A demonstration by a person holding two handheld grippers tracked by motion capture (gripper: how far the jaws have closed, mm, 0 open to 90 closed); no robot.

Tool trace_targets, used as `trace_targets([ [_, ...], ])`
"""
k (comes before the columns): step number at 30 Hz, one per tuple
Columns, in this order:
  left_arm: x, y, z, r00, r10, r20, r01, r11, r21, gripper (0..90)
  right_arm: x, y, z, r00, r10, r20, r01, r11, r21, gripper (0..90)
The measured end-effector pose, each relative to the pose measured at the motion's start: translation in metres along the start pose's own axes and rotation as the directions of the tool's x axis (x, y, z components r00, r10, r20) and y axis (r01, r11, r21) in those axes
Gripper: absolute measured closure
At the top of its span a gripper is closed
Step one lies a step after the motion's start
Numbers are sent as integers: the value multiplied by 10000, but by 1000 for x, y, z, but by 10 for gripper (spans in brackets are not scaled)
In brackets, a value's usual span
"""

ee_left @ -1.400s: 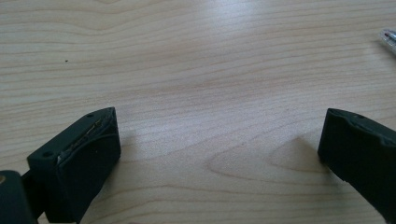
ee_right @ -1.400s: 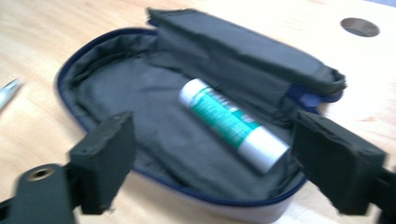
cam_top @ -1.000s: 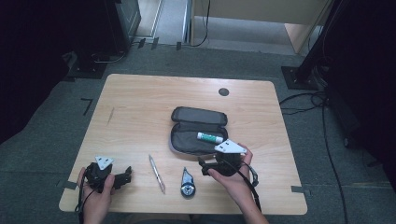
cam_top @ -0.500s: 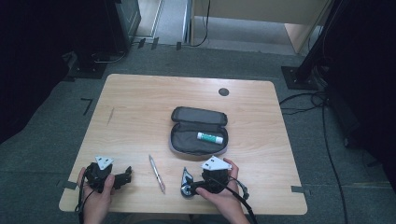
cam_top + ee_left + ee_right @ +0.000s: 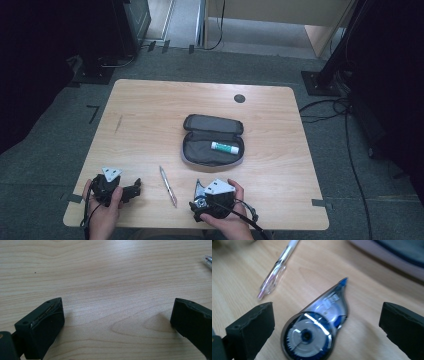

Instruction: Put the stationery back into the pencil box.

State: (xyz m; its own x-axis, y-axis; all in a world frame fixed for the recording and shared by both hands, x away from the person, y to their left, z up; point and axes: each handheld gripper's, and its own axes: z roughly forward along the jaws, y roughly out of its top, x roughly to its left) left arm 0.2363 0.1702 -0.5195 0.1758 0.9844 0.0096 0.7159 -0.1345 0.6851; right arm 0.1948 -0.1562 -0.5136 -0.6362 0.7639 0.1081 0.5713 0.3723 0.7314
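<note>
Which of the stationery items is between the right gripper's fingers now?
The clear-and-blue correction tape dispenser, lying flat between the open right gripper. The clear pen lies beyond it; the green-capped glue stick sits in the pencil case.

Even overhead light, dark surroundings; right gripper view blurred, glare on the correction tape

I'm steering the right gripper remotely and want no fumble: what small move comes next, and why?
Probably ease the right gripper down and close on the correction tape dispenser. Its jaws stand wide open on either side of the dispenser, which lies flat on the table, not yet gripped. The pencil case lies open beyond.
</note>
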Motion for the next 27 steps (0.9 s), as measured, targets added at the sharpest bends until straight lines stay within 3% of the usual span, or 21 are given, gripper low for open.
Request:
trace_targets([
  [4, 0, 0, 0, 10000, -2, 3, 2, 10000, -1, 0, 9, -4, 6, 9997, -232, 112, 228, 9994, 271, 5],
  [8, 0, 0, 0, 10000, -2, 1, 2, 10000, -2, 0, 12, -7, 8, 9963, -604, 611, 589, 9979, 265, 117],
  [18, 0, 0, 0, 10000, -1, -2, 1, 10000, -1, 0, 3, -16, -3, 9965, -622, 562, 636, 9977, -232, 348],
  [27, 0, 0, 0, 10000, 1, -1, -1, 10000, 0, 0, 1, -18, -5, 9965, -674, 504, 694, 9968, -393, 419],
])
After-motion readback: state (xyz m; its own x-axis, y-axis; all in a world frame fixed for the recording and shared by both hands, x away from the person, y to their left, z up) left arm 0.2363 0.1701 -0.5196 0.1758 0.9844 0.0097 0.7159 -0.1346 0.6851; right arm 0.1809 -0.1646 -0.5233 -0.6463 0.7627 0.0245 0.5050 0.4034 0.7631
